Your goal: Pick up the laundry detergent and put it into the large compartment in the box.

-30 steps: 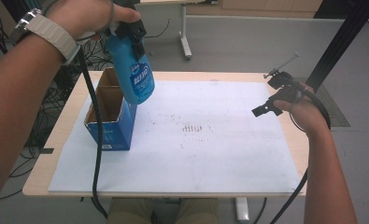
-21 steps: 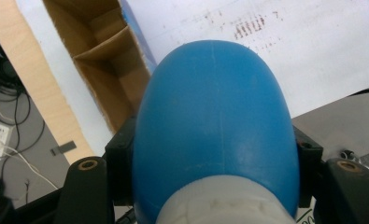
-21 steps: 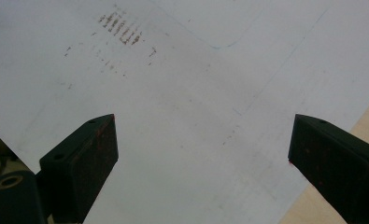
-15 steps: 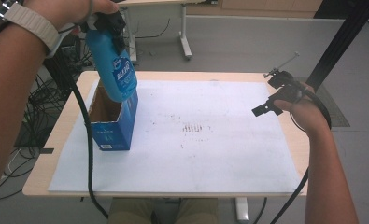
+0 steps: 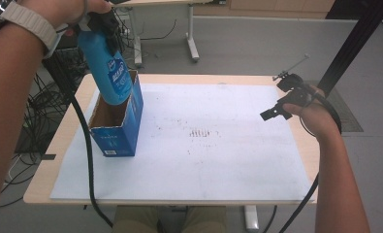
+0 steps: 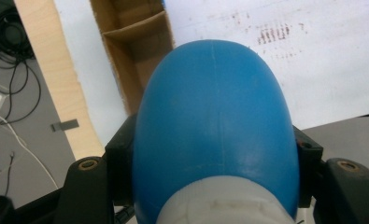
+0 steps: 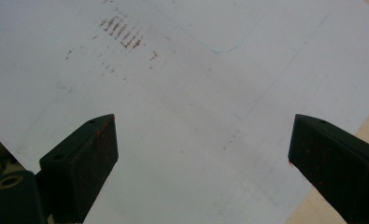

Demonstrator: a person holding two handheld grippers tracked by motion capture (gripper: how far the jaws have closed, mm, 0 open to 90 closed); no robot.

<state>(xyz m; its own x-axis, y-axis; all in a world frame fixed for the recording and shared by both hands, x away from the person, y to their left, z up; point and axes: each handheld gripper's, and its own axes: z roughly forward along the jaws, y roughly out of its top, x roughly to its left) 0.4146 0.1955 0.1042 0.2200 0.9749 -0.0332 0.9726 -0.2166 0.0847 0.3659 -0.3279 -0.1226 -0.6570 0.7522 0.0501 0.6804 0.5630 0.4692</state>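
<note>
From the high view, the left gripper (image 5: 99, 26) holds a blue plastic bottle with a white label (image 5: 105, 68) by its upper part, tilted, its rounded base over the open top of a blue cardboard box with a brown inside (image 5: 116, 121) that stands near the table's left edge on a white paper sheet (image 5: 218, 160). The left gripper view looks down the bottle (image 6: 212, 126), both black jaws pressed against its sides, with the box's brown interior (image 6: 135, 51) beyond it. The right gripper (image 5: 283, 99) hangs over the sheet's right side; the right gripper view shows its jaws wide apart over smudged paper (image 7: 182, 107) with nothing between them.
</note>
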